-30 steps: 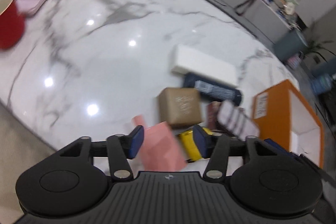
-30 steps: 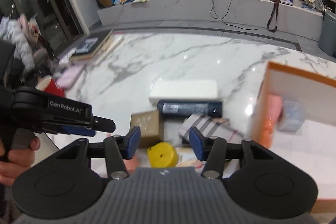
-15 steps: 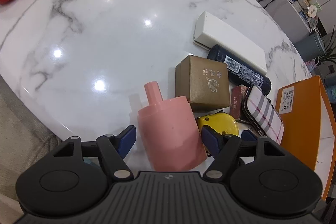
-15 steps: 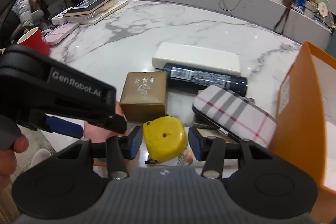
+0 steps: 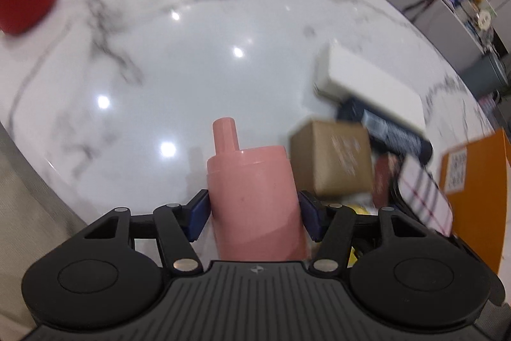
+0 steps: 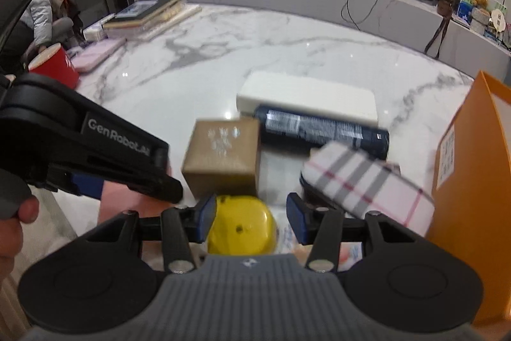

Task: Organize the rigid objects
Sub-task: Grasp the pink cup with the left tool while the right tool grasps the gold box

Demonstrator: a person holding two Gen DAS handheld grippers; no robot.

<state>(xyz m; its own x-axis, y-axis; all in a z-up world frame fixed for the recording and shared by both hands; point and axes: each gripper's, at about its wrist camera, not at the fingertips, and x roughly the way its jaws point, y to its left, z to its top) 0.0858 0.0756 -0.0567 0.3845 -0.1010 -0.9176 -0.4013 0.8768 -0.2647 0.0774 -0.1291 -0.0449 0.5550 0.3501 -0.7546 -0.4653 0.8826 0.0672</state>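
A: The left gripper (image 5: 254, 214) has its blue fingers (image 5: 198, 214) pressed against both flanks of the pink bottle (image 5: 252, 197); they have just been closing onto it, and the bottle sits squarely between them near the front edge of the marble surface (image 5: 191, 69).

B: What worries you there?

A: The grip looks low on a smooth, tapering body. If the squeeze is light, I'd expect the bottle to pivot or slide out once it is lifted, and the surface edge is close.

B: And the right gripper (image 6: 250, 221)?

A: Its fingers (image 6: 206, 221) stand apart around the yellow tape measure (image 6: 241, 226). The left one seems to touch the casing; the right one shows a gap, so nothing is clamped yet.

B: Risk on that side?

A: Crowding. The brown box (image 6: 223, 155) sits just behind the tape measure and the plaid case (image 6: 367, 184) just to its right, leaning over other items. A finger closing or lifting carelessly could nudge the case or shove the box into the dark tube (image 6: 322, 130).

B: Anything between the 2 hands?

A: They work very near each other, so a lift by both at once could make them collide. The orange box (image 6: 472, 181) at right is probably the destination.
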